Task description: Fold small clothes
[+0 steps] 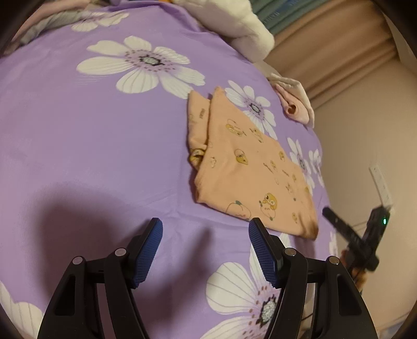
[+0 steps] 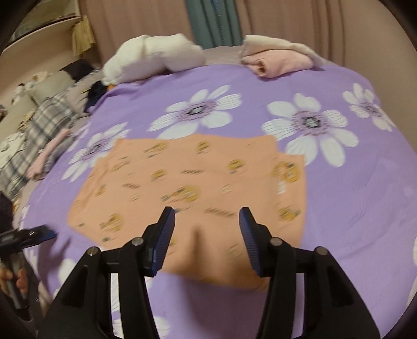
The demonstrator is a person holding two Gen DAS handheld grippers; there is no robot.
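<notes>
Left gripper point(image 1: 206, 236) is hanging over bare purple sheet point(image 1: 78, 146), jaws standing wide apart w/ nothing between the blue pads point(image 1: 146, 254). Its shadow is falling on the sheet at approx 9 o'clock of the pads.

Peach garment point(image 1: 245, 167), printed w/ small yellow cartoon figures, is lying flat on the sheet at approx 1 o'clock from the left gripper, partly folded, one layer doubled over along its far-left edge. Its near corner is sitting just beside the left gripper's right finger, not touching. Right gripper point(image 1: 351, 234) is showing at 3 o'clock in the left wrist view, blurred, past the garment's near-right corner.

In the right wrist view, right gripper point(image 2: 207, 234) is hovering above the near edge of the peach garment point(image 2: 187, 182), jaws parted, pads not pressing on cloth; a small raised crease is showing in the fabric btwn them. Pic is motion-blurred.

Folded pink cloth point(image 2: 278, 61) is resting at 1 o'clock near the far edge of the sheet point(image 2: 351, 208); white bundle point(image 2: 153, 58) is lying at 11 o'clock. Plaid fabric point(image 2: 44, 122) is piling at 9 o'clock. Left gripper point(image 2: 31, 236) is peeking in at 8 o'clock, w/ a hand point(image 2: 15, 280) below it. Beige curtains point(image 2: 299, 20) are hanging behind the bed.
</notes>
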